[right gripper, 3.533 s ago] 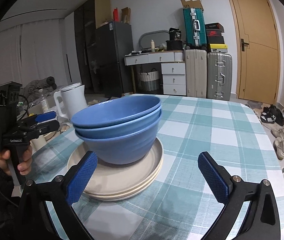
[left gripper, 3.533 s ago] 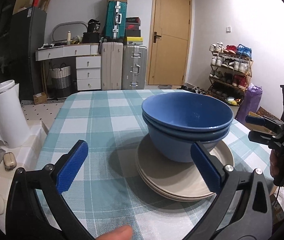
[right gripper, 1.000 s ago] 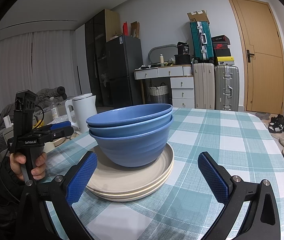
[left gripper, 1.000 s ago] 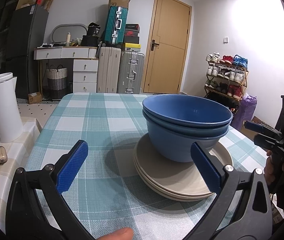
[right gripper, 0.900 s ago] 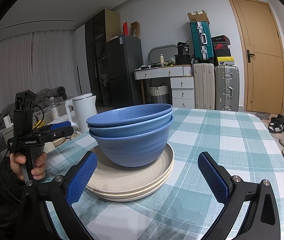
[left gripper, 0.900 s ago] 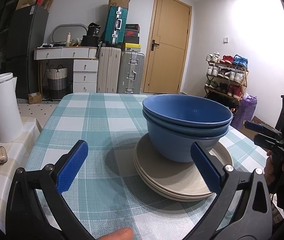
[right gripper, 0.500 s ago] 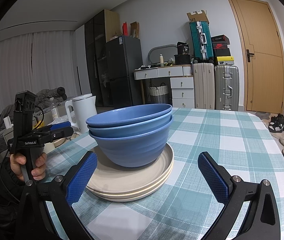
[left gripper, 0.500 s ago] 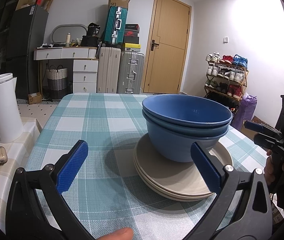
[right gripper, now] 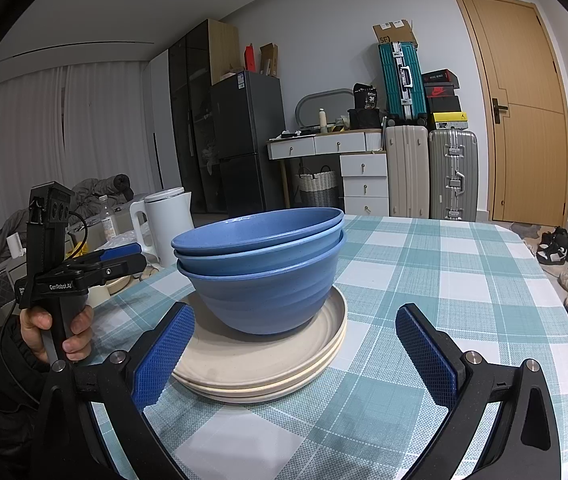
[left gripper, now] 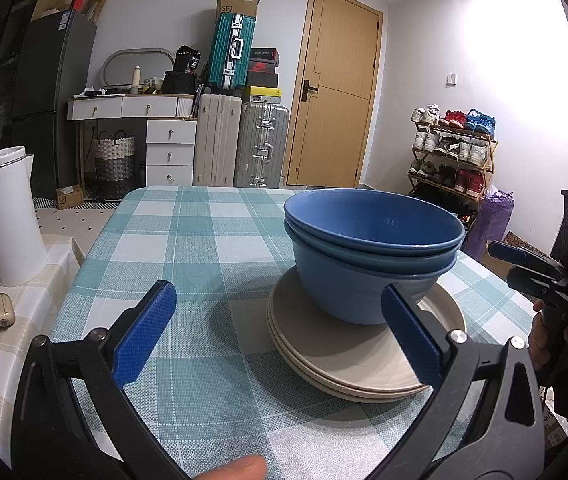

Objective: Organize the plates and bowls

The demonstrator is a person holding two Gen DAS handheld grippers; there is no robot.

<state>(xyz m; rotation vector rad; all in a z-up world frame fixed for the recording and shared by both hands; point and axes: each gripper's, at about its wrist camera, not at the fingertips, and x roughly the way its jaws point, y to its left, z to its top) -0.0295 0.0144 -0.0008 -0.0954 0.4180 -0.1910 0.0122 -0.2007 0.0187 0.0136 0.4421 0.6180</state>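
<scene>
Three nested blue bowls (left gripper: 372, 256) (right gripper: 259, 268) stand on a stack of beige plates (left gripper: 356, 352) (right gripper: 259, 364) on the teal checked tablecloth (left gripper: 187, 248). My left gripper (left gripper: 279, 332) is open and empty, held low on the left side of the stack; it also shows in the right wrist view (right gripper: 123, 258). My right gripper (right gripper: 294, 352) is open and empty, close in front of the plates; it also shows at the right edge of the left wrist view (left gripper: 524, 264).
A white kettle (left gripper: 7, 216) (right gripper: 167, 220) stands on a side counter left of the table. Suitcases (left gripper: 239, 148), a white desk (left gripper: 135, 120), a fridge (right gripper: 243, 140), a door (left gripper: 336, 92) and a shoe rack (left gripper: 452, 148) stand beyond the table.
Since 3.5 s ago both grippers have dropped lower and tilted level with the stack. In the last second nothing has visibly moved.
</scene>
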